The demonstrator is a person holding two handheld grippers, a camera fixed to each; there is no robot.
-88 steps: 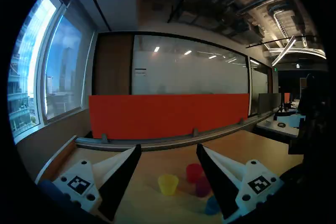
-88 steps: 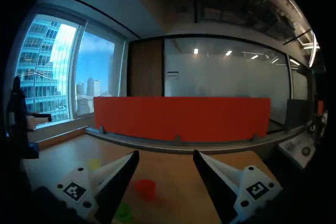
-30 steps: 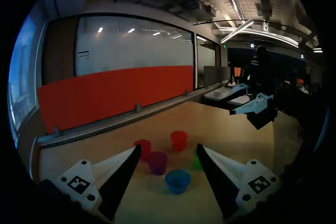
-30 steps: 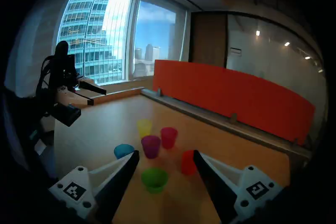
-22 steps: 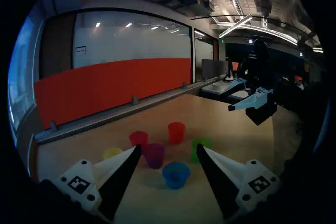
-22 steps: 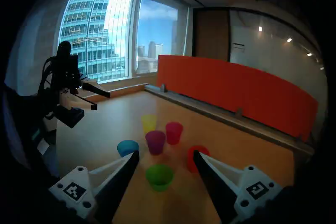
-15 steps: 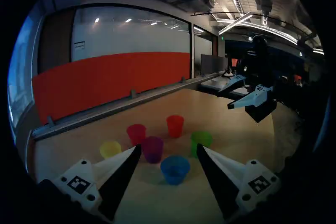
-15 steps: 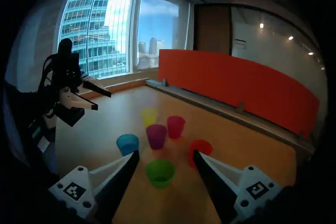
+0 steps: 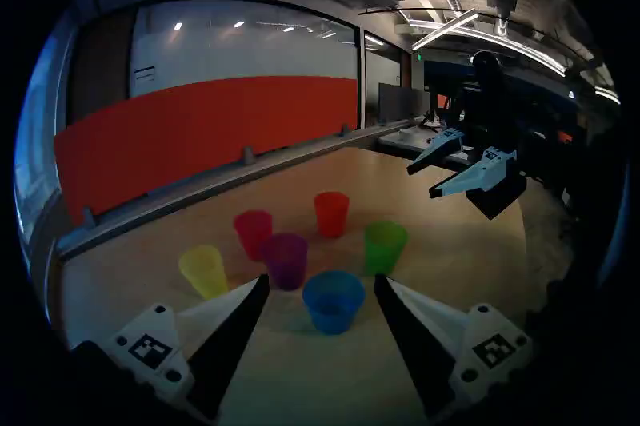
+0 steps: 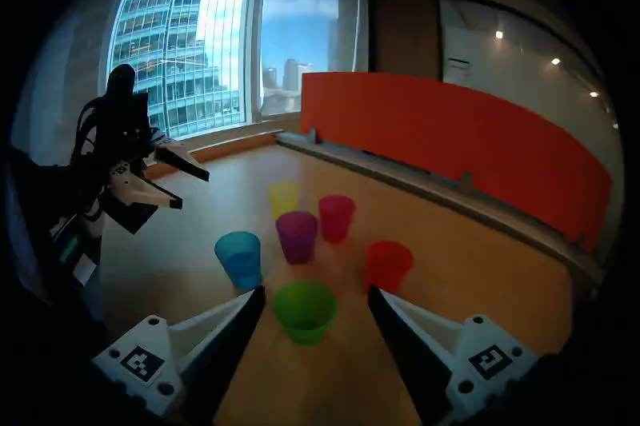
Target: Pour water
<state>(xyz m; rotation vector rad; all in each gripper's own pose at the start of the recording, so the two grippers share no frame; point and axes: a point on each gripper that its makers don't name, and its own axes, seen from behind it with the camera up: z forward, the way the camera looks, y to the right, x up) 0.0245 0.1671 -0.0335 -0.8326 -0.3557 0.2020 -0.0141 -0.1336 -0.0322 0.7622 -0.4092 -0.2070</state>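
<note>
6 plastic cups stand upright in a loose cluster on the wooden table [image 9: 456, 258]; whether any holds water cannot be made out. In the left gripper view the blue cup [image 9: 334, 304] is nearest, with the purple cup [image 9: 285, 260] just behind it, the yellow cup [image 9: 202, 269] off to the left, the pink cup [image 9: 253, 232] and red cup [image 9: 331, 213] farther back, and the green cup [image 9: 385, 246] to the right; none touches another. The left gripper [image 9: 320, 280] hangs over the near table edge with its 2 fingers spread wide, gripping nothing, the blue cup showing in the gap just past the tips. In the right gripper view the green cup [image 10: 305, 311] sits closest, framed between the widely parted fingers of the right gripper [image 10: 315, 292], which also holds nothing; that gripper appears across the table in the left gripper view, above the surface and well apart from the cups. An orange partition [image 9: 200, 130] runs along the table's far edge; a tall window [image 10: 200, 50] shows high-rise buildings beyond.
</note>
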